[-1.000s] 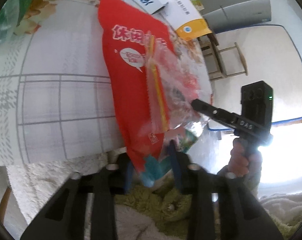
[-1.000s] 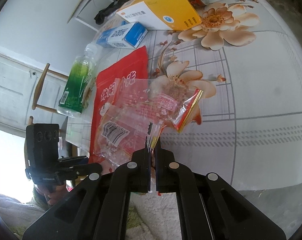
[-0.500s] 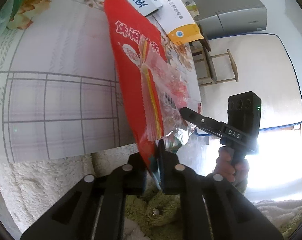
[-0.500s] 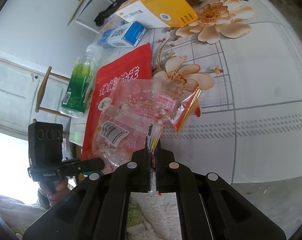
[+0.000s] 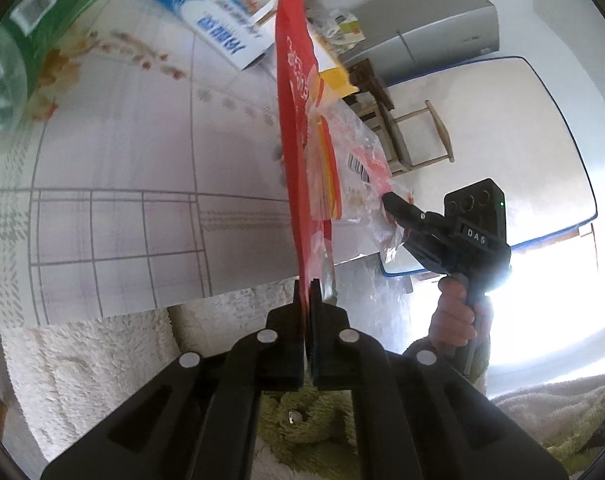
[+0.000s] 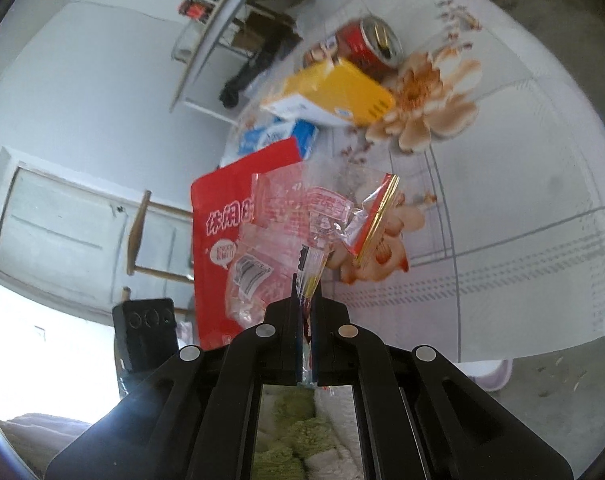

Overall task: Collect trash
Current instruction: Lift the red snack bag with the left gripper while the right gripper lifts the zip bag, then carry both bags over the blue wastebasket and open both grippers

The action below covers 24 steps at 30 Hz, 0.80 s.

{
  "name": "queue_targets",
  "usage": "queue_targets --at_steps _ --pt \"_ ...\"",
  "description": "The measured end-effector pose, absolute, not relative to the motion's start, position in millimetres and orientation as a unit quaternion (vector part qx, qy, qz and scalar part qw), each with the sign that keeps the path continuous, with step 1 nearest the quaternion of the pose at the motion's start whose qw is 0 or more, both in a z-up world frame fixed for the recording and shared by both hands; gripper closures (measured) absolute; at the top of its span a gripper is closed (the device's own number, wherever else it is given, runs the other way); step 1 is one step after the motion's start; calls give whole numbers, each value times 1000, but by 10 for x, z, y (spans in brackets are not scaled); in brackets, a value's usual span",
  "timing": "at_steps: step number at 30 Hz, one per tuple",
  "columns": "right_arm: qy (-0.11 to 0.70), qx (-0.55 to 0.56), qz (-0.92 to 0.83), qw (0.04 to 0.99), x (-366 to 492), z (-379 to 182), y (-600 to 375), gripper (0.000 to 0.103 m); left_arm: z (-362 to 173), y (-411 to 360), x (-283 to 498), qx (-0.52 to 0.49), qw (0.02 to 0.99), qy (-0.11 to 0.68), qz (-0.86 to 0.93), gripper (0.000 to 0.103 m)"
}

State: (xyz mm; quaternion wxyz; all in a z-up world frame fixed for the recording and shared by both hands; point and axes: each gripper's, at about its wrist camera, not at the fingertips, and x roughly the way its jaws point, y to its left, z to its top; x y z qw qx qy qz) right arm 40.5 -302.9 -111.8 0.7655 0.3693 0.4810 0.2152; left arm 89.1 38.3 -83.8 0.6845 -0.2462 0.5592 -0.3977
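"DAS" on the right tongs point(image 5: 386, 200); "休闲" on red bag point(image 6: 218, 248).

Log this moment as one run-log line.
left gripper: shut on red bag | right gripper: shut on clear wrapper | both lifted off table | can, boxes remain
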Motion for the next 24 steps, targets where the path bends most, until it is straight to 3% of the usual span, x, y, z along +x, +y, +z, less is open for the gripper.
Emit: queue_targets --at_steps 18,24 --pt "385 390 251 798 178 -566 -3198 101 -434 525 746 -217 713 495 -446 102" --pt "325 396 193 837 -100 -311 -3687 101 -181 -82 999 -166 705 469 -506 102"
